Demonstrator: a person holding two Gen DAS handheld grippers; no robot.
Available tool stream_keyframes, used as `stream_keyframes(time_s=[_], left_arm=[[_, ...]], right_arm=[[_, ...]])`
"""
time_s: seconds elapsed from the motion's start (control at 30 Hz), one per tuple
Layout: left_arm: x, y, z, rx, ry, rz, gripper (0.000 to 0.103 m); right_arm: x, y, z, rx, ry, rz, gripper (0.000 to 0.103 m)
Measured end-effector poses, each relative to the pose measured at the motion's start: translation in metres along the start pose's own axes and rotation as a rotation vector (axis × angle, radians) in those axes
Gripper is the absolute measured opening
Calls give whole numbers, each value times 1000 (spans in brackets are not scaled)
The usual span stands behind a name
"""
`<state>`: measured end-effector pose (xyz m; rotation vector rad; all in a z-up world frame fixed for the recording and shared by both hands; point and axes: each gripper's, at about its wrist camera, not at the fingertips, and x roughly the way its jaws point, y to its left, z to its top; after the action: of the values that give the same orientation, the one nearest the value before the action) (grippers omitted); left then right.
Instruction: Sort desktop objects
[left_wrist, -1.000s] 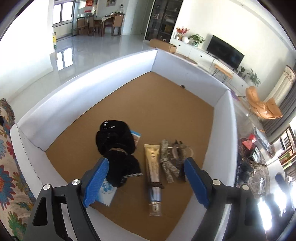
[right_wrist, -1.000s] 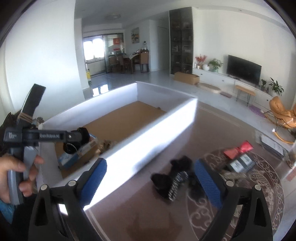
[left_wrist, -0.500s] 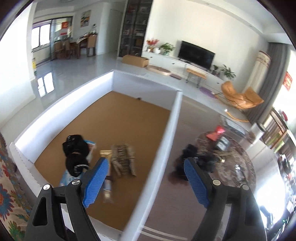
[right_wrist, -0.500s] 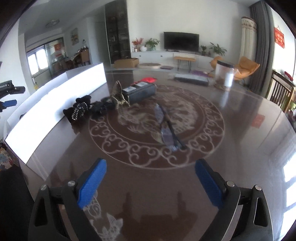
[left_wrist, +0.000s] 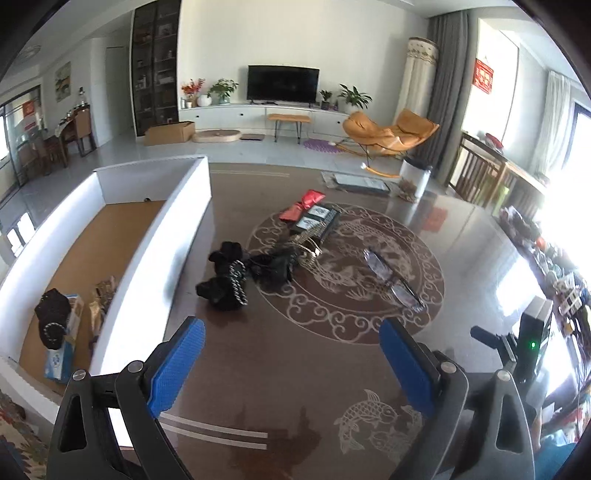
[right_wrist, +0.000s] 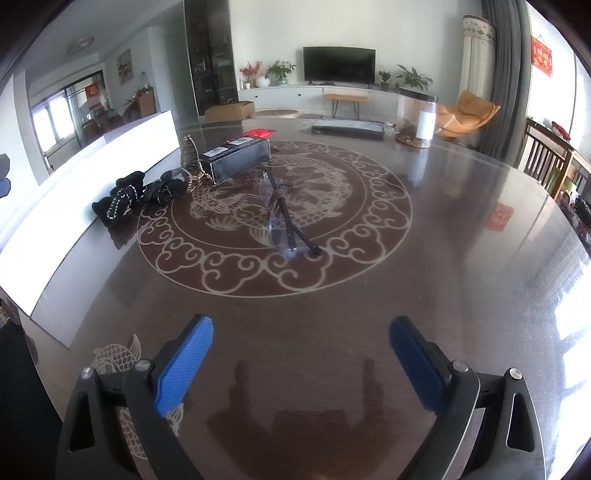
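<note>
roughly halfway: already in the white box (left_wrist: 110, 184), a black hair tie (left_wrist: 53, 314), carton and tube; left on the table (left_wrist: 295, 369), black scrunchies (left_wrist: 225, 280), glasses (right_wrist: 282, 218), dark box (right_wrist: 236, 155); left gripper (left_wrist: 291, 354) opening, empty; right gripper (right_wrist: 301, 354) wide apart, empty.

My left black two-finger gripper with blue pads (left_wrist: 291, 354) angled downward, jaws opening with nothing between them, my right black blue-padded gripper (right_wrist: 301, 352) likewise angled down, jaws wide, empty.
</note>
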<state>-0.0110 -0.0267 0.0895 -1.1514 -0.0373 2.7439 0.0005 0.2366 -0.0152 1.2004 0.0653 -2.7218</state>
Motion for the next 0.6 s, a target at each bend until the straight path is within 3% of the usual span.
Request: stream_keyframes(time_s=[0.2, 0.37, 0.6], left_arm=[[48, -28, -36, 96, 123, -1, 97], [76, -25, -58, 88, 214, -20, 97], [94, -26, -73, 102, 258, -14, 97]], right_arm=[[6, -4, -3, 16, 23, 4, 97], [12, -8, -6, 36, 45, 3, 97], [19, -6, -6, 37, 67, 0, 97]])
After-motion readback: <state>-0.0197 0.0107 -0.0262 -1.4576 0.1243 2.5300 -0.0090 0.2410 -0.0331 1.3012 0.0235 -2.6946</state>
